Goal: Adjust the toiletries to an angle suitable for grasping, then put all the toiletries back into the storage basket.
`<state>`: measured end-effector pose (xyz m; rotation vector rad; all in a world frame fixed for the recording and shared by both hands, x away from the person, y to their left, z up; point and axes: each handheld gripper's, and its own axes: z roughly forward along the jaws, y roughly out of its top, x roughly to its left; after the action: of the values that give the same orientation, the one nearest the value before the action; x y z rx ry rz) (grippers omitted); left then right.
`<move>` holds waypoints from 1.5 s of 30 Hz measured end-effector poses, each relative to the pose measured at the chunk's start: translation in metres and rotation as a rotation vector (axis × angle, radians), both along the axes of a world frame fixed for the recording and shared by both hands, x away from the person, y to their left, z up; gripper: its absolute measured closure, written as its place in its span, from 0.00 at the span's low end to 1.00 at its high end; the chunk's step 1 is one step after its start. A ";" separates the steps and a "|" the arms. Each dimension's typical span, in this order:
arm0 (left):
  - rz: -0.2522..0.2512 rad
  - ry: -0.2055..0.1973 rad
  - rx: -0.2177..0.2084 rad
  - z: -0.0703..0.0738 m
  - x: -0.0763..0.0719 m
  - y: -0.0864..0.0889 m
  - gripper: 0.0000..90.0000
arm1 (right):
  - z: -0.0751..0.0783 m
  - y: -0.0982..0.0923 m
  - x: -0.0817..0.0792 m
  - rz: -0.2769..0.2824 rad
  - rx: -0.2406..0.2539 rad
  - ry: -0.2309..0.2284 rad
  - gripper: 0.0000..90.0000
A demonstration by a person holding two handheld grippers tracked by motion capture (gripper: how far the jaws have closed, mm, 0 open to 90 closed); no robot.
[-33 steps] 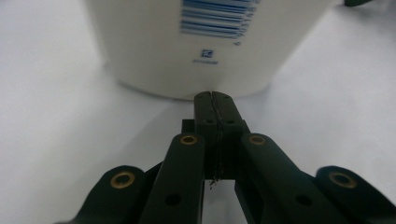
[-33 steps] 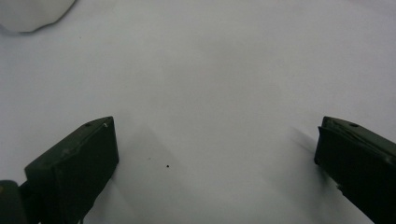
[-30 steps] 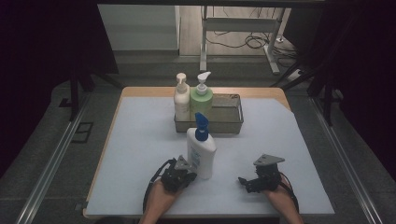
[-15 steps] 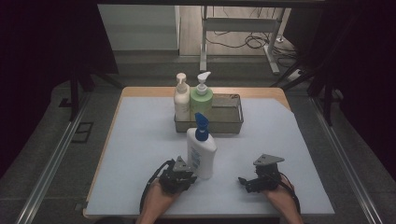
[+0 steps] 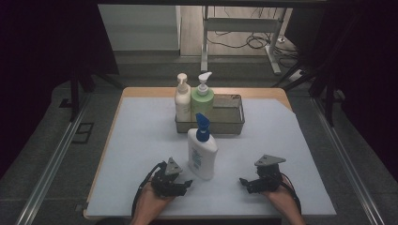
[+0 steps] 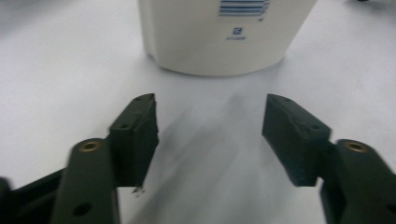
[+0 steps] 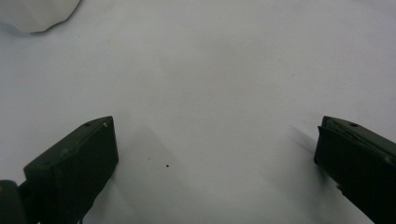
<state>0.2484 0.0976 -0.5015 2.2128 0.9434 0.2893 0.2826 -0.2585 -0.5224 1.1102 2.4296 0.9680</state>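
A white lotion bottle point(image 5: 202, 157) with a blue pump top stands upright on the white table cover, just in front of the wire basket. My left gripper point(image 5: 187, 182) sits low at the bottle's near left. In the left gripper view the bottle's base point(image 6: 219, 37) stands a short way ahead of the tips of my left gripper point(image 6: 210, 123). Its jaws have just been opening and stand open with nothing between them. My right gripper point(image 5: 244, 181) rests to the bottle's right, apart from it. In the right gripper view my right gripper point(image 7: 215, 144) is wide open over bare cover.
A wire basket point(image 5: 230, 125) stands at the table's back middle. It holds a cream pump bottle point(image 5: 182, 99) and a green pump bottle point(image 5: 202, 101) at its left end. Dark floor and rails flank the table point(image 5: 141, 136) on both sides.
The left gripper let go of the white bottle, opened its jaws and drew back a little toward the person. The bottle stays upright. The right gripper has not moved.
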 end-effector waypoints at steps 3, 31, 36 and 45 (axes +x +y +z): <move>0.016 -0.004 0.007 0.000 -0.001 0.005 0.30 | 0.000 0.000 0.000 0.000 0.000 0.000 0.00; 0.154 -0.022 0.063 -0.018 -0.001 0.044 0.12 | 0.002 0.000 -0.001 0.003 0.004 -0.003 0.00; 0.156 -0.019 0.034 -0.021 -0.001 0.047 0.12 | 0.008 0.001 -0.003 0.014 0.009 -0.012 0.00; 0.152 -0.020 0.035 -0.022 -0.002 0.048 0.12 | 0.023 0.007 -0.007 0.049 0.037 -0.034 0.00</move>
<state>0.2469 0.1453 -0.5231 2.1692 1.1054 0.4004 0.2760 -0.2517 -0.4992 1.0422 2.4319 1.0430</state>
